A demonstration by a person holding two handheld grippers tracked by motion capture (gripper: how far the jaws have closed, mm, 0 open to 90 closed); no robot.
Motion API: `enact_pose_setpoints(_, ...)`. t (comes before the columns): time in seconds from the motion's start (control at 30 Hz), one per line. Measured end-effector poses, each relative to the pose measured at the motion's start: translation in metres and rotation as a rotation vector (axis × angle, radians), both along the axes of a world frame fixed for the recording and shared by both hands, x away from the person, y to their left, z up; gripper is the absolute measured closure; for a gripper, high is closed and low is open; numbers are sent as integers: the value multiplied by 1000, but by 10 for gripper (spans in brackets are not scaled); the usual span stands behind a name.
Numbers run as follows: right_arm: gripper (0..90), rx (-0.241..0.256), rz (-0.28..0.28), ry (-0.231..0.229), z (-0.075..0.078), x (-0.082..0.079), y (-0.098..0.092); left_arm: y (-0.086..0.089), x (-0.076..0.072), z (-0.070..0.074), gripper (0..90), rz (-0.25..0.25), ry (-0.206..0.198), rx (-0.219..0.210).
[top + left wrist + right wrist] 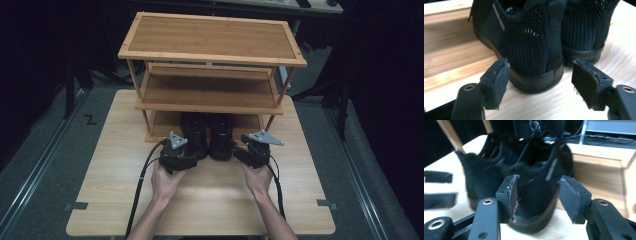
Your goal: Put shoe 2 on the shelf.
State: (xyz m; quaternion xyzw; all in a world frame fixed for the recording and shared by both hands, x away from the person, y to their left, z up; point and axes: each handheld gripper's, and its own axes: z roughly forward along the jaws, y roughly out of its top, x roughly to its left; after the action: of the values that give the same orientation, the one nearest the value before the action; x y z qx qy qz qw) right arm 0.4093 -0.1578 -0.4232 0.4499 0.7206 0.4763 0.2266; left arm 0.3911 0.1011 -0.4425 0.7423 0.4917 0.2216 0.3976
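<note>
Left tongs: the left gripper (186,159) has its jaws wide apart and empty, just short of the heel of the left shoe (529,50); neither pad (496,82) touches it.
Right tongs: the right gripper (242,151) is spread wide, its jaws either side of the heel of the right shoe (536,195); contact cannot be told, the view is blurred.
Position of pair: the two black shoes stand side by side on the table (120,165), toes pointing to 12 o'clock and lying under the bottom tier of the shelf rack (210,55), heels out toward 6 o'clock.
Handling, judged: knit mesh uppers look soft and will give under the pads; rubber soles look firmer and not slippery; light, not fragile.
Hold point, judged: the stiffened heel counter just above the sole rim, or the heel collar; avoid the loose mesh.
Surroundings: the wooden rack has three tiers, the upper two bare.
Obstructions: the lowest tier's front rail sits close at 9 o'clock of the left shoe; the middle tier overhangs the toes, limiting lift until the shoes are drawn back to 6 o'clock.
</note>
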Motion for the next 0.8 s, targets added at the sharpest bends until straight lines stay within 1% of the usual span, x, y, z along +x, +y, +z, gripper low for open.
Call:
enact_pose_setpoints(0.03,488,-5,10,0,-2,-3,4,-4,3,1,324,6,2,-3)
enact_pose_setpoints(0.07,489,-21,34,11,-6,-5,14,-8,7,2,351,13,0,-1)
enact_pose_setpoints(0.1,489,-25,40,14,-7,-4,17,-10,9,2,359,18,-6,-2)
enact_pose_setpoints(0.13,492,-33,43,16,-9,-3,22,-13,12,3,368,20,-2,4)
enact_pose_setpoints(0.17,500,-45,43,16,-10,0,28,-16,16,3,377,24,-1,10)
enact_pose_setpoints(0.2,500,-45,43,16,-10,0,28,-16,16,3,384,24,-1,10)
enact_pose_setpoints(0.23,524,-67,36,29,-14,5,36,-21,21,4,395,26,0,21)
enact_pose_setpoints(0.3,571,-84,24,45,-19,11,41,-25,27,6,426,44,-12,45)
enact_pose_setpoints(0.33,598,-88,10,53,-21,14,43,-25,27,6,460,44,-12,45)
enact_pose_setpoints(0.37,634,-82,8,56,-21,16,44,-25,31,8,504,50,-21,38)
enact_pose_setpoints(0.43,684,-82,6,56,-20,18,46,-25,34,11,592,40,-21,22)
enact_pose_setpoints(0.47,701,-88,5,58,-19,18,47,-25,34,11,643,40,-21,22)
enact_pose_setpoints(0.5,716,-96,6,64,-18,20,49,-27,36,14,685,33,-23,51)
enact_pose_setpoints(0.6,736,-89,5,67,-17,21,48,-26,36,16,725,34,-32,56)
enact_pose_setpoints(0.7,747,-83,4,70,-14,24,47,-21,40,20,738,39,-41,34)
enact_pose_setpoints(0.73,747,-83,4,70,-14,24,47,-21,40,20,740,39,-41,34)
enact_pose_setpoints(0.8,749,-85,-1,67,-10,27,47,-20,42,22,742,37,-61,37)
